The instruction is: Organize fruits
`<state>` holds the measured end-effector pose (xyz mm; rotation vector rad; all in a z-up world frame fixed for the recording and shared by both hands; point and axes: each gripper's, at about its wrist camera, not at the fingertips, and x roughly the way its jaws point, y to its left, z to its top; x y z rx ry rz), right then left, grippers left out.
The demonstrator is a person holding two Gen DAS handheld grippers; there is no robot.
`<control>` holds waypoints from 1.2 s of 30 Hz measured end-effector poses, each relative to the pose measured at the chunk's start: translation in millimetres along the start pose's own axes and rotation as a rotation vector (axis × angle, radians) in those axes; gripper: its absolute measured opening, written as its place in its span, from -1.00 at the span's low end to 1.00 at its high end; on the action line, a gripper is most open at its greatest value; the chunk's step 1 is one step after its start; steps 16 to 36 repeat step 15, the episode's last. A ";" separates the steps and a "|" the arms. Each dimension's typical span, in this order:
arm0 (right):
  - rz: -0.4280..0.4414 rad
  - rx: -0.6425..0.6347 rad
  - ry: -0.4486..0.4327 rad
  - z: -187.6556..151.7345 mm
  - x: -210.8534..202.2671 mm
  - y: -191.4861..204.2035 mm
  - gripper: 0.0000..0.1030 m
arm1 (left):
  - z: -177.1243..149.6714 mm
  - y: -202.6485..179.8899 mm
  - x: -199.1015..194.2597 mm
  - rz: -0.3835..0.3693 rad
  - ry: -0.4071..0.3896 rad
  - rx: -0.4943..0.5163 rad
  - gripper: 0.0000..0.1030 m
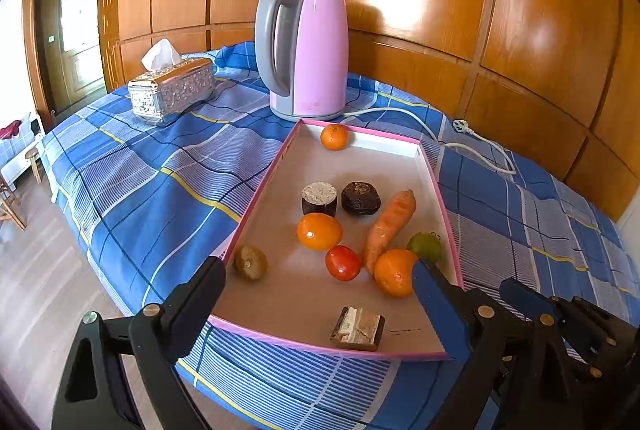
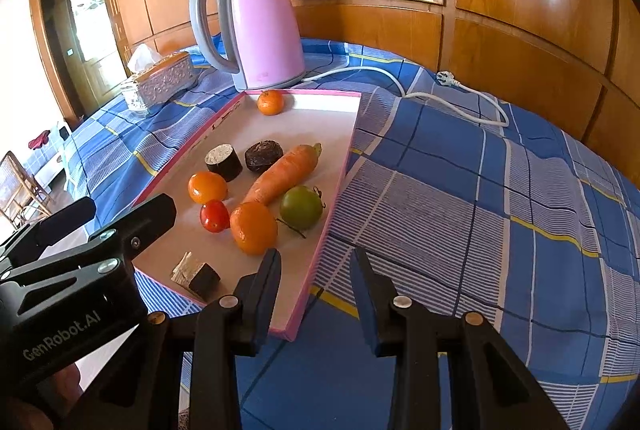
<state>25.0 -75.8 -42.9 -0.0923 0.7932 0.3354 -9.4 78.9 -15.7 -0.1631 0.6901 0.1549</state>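
Left gripper (image 1: 320, 294) is hovering spread over the pink-rimmed cardboard tray (image 1: 256, 197) of fruit; right gripper (image 2: 316, 270) is hanging narrowly parted, pinching nothing.

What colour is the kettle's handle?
Grey, on a pink kettle; the handle shows best in the left wrist view.

Both wrist fisheyes look steeply down from close at the near edge, the left at the left, sharing the pink-rimmed cardboard tray (image 1: 256, 189) (image 2: 340, 181) and pink plastic kettle (image 1: 320, 49) (image 2: 264, 25).
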 end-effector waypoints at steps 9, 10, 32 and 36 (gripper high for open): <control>-0.002 -0.006 -0.001 0.0 -0.4 0.8 -0.30 | 0.1 -1.5 -3.0 0.015 -0.026 0.008 0.90; -0.003 -0.006 -0.002 -0.1 -0.4 0.8 -0.30 | 0.2 -1.3 -3.7 0.013 -0.031 0.007 0.90; -0.004 0.000 -0.007 -1.0 -0.8 -1.7 -0.30 | 2.2 -1.5 -4.2 0.005 -0.034 0.006 0.90; -0.004 0.000 -0.007 -1.0 -0.8 -1.7 -0.30 | 2.2 -1.5 -4.2 0.005 -0.034 0.006 0.90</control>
